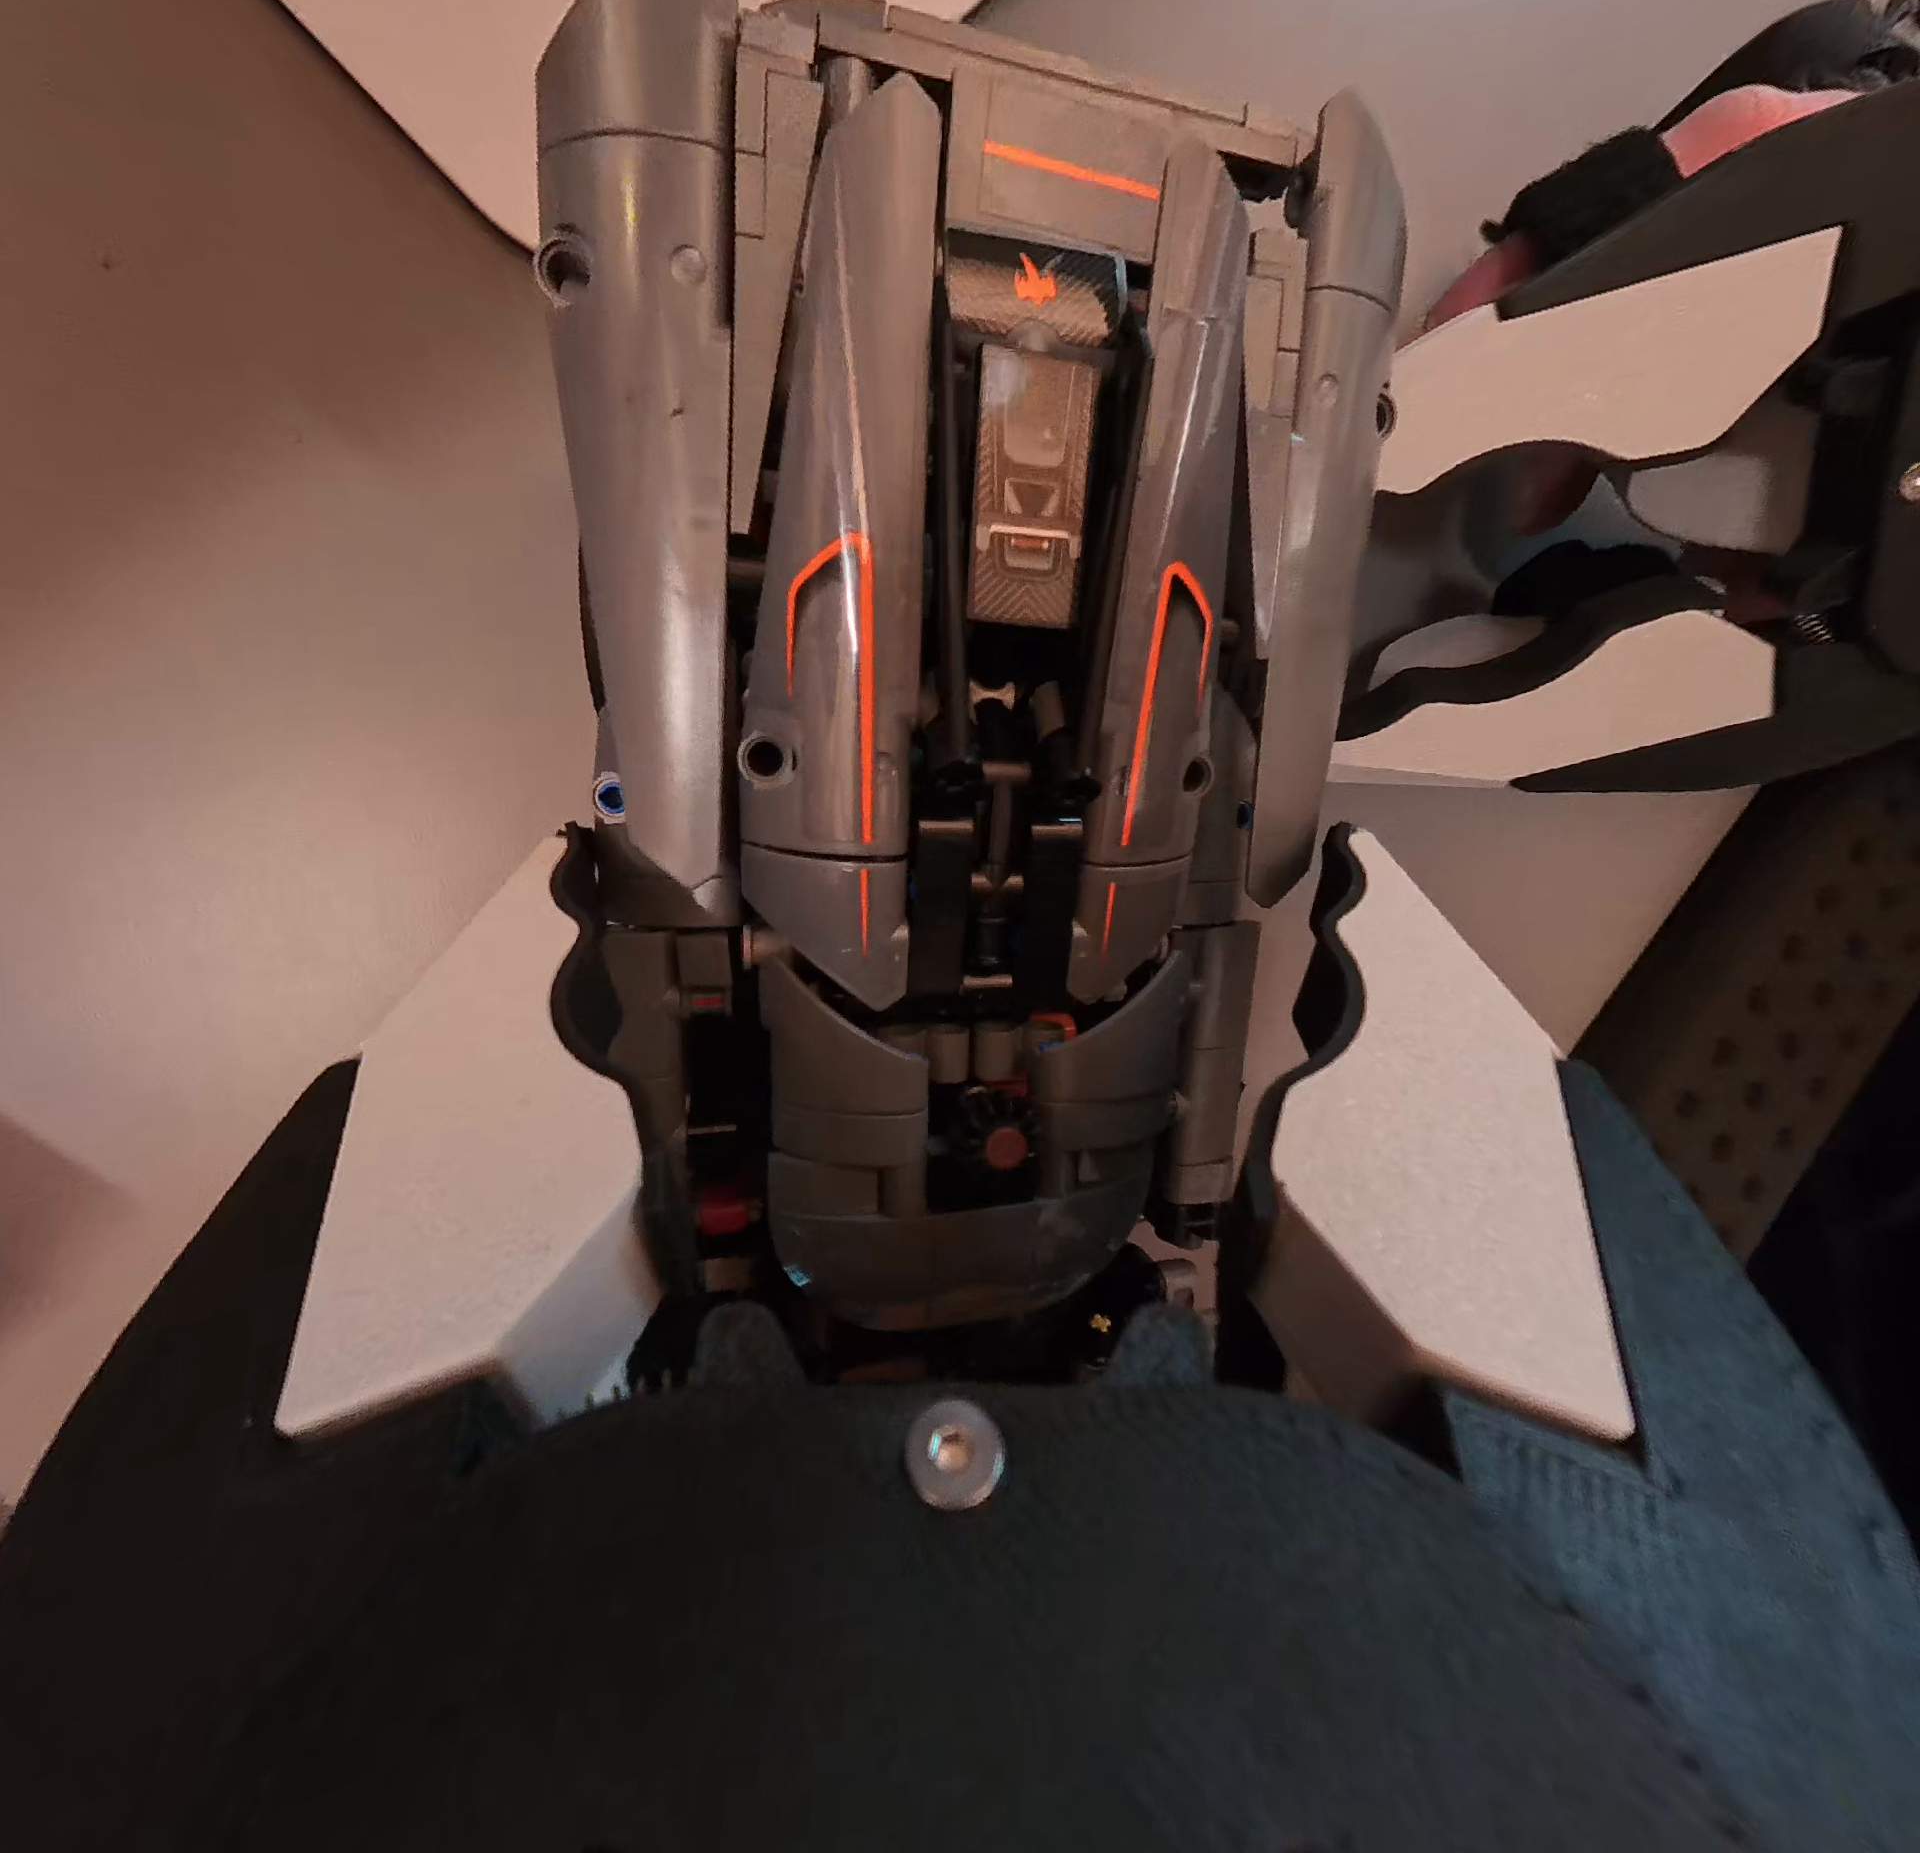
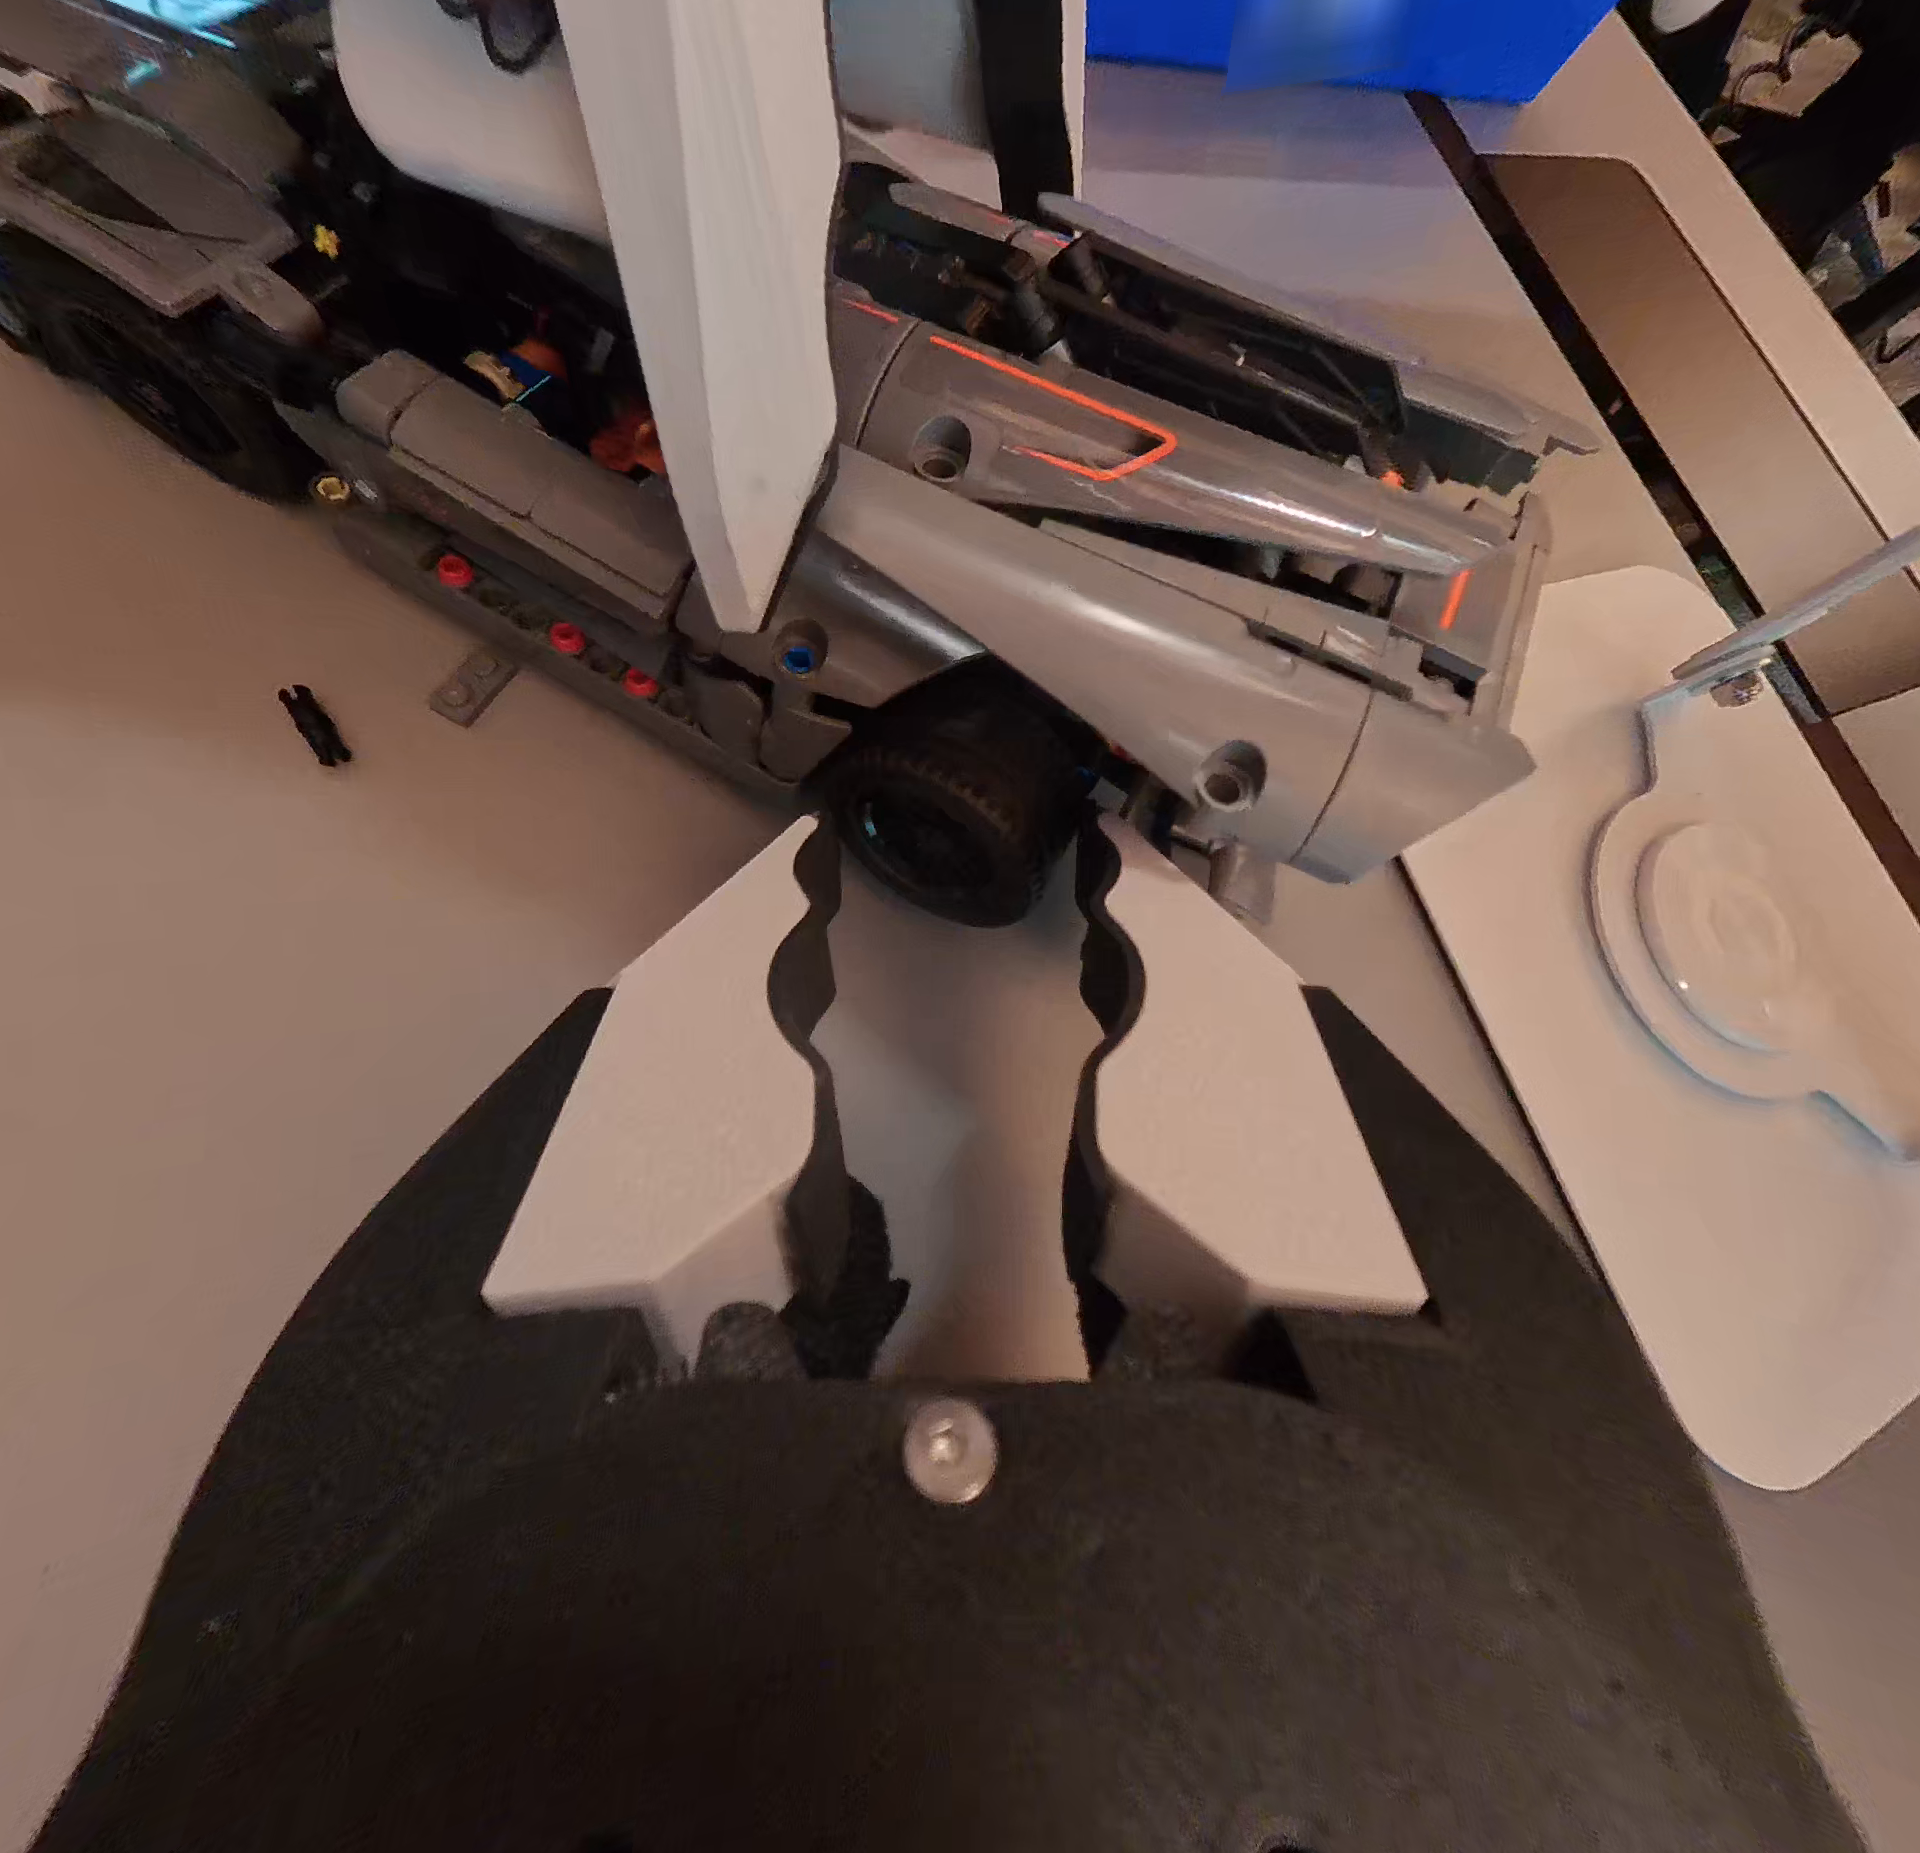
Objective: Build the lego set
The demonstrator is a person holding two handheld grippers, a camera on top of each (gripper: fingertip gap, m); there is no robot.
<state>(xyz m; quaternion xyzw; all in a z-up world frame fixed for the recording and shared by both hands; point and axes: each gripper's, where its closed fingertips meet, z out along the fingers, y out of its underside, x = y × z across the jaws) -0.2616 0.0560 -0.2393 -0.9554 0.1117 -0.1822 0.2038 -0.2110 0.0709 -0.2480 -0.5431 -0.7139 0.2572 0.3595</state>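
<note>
A grey lego car (image 1: 831, 556) with orange lines and black inner parts fills the left wrist view. My left gripper (image 1: 961, 847) is shut on the car, with one white finger on each side of its body. In the right wrist view the car (image 2: 1143, 598) lies on the table, and the left gripper's white finger (image 2: 727, 297) presses against its side. My right gripper (image 2: 951, 847) is open and empty, its tips just short of the black rear wheel (image 2: 956, 827). It also shows at the right in the left wrist view (image 1: 1392, 588).
A small black pin (image 2: 315, 725) and a small grey flat piece (image 2: 473, 686) lie loose on the pale table (image 2: 208, 972), left of the car. A white moulded plate (image 2: 1714, 1024) sits at the right. A blue box (image 2: 1174, 6) stands behind the car.
</note>
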